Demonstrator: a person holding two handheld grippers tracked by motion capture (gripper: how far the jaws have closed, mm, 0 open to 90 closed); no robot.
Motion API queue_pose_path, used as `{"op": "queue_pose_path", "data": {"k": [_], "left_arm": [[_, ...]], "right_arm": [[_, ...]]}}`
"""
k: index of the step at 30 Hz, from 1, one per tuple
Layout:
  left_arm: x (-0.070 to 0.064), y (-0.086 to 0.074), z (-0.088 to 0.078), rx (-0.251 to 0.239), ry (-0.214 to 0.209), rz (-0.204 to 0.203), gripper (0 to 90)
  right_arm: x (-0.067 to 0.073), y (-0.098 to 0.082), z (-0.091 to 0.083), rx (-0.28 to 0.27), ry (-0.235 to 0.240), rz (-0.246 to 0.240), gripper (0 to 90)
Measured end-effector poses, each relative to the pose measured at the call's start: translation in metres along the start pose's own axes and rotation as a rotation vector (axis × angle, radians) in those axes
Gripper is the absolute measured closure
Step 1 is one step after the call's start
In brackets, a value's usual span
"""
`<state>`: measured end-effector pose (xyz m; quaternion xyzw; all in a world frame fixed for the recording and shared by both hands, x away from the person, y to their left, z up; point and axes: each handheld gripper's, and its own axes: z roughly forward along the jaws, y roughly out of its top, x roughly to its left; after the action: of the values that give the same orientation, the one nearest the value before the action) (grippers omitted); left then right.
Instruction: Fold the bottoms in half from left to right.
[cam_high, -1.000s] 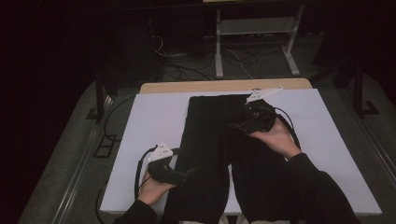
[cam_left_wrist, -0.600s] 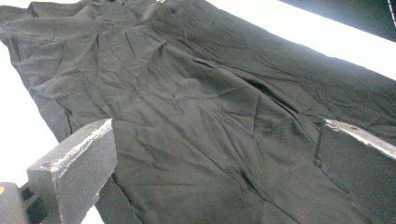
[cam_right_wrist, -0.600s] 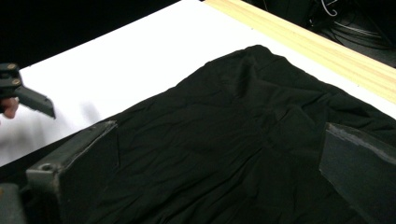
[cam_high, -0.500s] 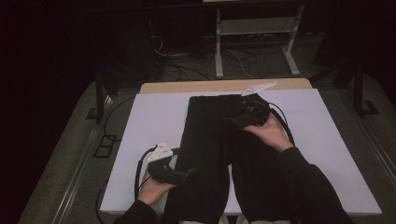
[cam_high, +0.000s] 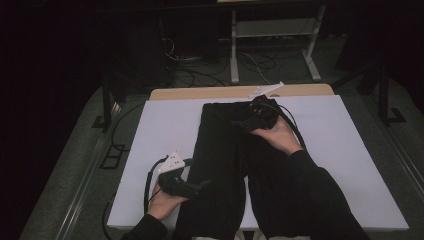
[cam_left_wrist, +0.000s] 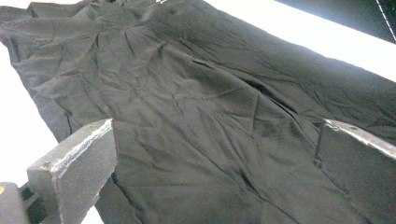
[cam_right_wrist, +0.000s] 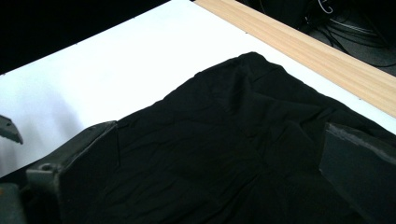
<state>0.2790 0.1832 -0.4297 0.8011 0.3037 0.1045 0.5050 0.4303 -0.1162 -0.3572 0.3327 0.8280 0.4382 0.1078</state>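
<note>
Black trousers lie flat along the white table, waist toward the far edge. My left gripper rests at the near left leg's outer edge, jaws pointing right onto the cloth. In the left gripper view, that gripper is open over the creased black fabric. My right gripper hovers over the waist end, pointing left. In the right gripper view, it is open above the trousers, close to their far corner.
A wooden strip borders the table's far edge and also shows in the right gripper view. Behind it stand a metal frame and floor cables. Bare white surface lies left and right of the trousers.
My right gripper has moved farther up the trousers toward the waist and a little left. The left gripper has stayed in place.
</note>
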Motion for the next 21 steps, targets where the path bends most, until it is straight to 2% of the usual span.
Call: {"op": "queue_pose_path", "data": {"k": [8, 11, 15, 17, 21], "left_arm": [[0.0, 0.0, -0.001, -0.01, 0.0, -0.001, 0.0], [0.0, 0.0, -0.002, -0.009, 0.0, -0.001, 0.0], [0.0, 0.0, -0.001, -0.01, -0.001, -0.002, 0.0], [0.0, 0.0, -0.001, -0.011, -0.001, -0.004, 0.0], [-0.002, 0.0, -0.003, -0.018, 0.0, -0.006, 0.0]], "right_arm": [[-0.003, 0.003, 0.011, -0.006, -0.004, 0.014, 0.0], [-0.005, 0.006, 0.02, -0.006, -0.001, 0.025, 0.0], [-0.005, 0.007, 0.029, -0.005, -0.005, 0.024, 0.0], [-0.003, 0.009, 0.036, -0.002, -0.032, 0.008, 0.0], [-0.002, 0.011, 0.042, -0.001, -0.034, 0.01, 0.0]]}}
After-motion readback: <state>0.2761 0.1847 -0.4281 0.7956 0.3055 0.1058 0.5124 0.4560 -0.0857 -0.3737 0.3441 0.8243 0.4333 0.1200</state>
